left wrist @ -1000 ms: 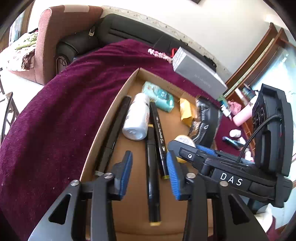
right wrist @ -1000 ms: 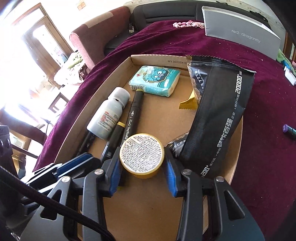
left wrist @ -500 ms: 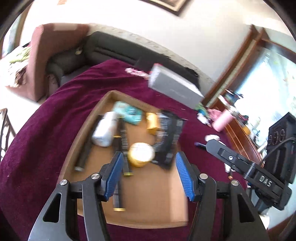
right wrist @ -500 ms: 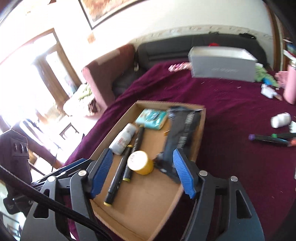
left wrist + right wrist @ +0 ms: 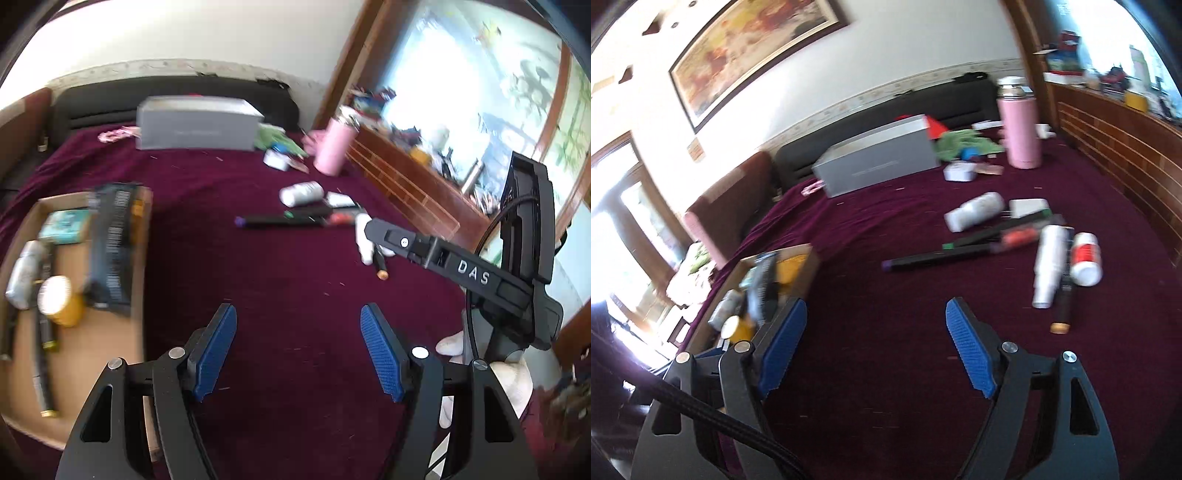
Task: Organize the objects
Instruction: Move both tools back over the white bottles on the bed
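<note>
A shallow cardboard tray [image 5: 146, 258] [image 5: 809, 269] lies on the maroon cloth and holds a yellow round tin [image 5: 61, 301], a white bottle [image 5: 22, 273], a teal tissue pack [image 5: 64, 225], a black packet [image 5: 112, 240] and markers. Loose on the cloth to the right lie dark markers [image 5: 280, 220] [image 5: 938, 256], white bottles [image 5: 301, 192] [image 5: 975, 211] and a red-labelled bottle [image 5: 1086, 258]. My left gripper [image 5: 299, 345] hangs over bare cloth right of the tray, jaws opening, nothing between them. My right gripper [image 5: 875, 345] is likewise opening and empty, short of the markers.
A grey box [image 5: 195, 123] [image 5: 879, 160] stands at the far side, with a pink flask [image 5: 334, 146] [image 5: 1019, 125], green cloth [image 5: 964, 142] and a small white tub [image 5: 958, 171] near it. A wooden slatted panel [image 5: 1115, 155] borders the right edge. A dark sofa lies behind.
Both grippers pulled back from the tray and swung right toward the loose items. The right gripper let go of the yellow tin, which now stands in the tray. Both jaws spread wider.
</note>
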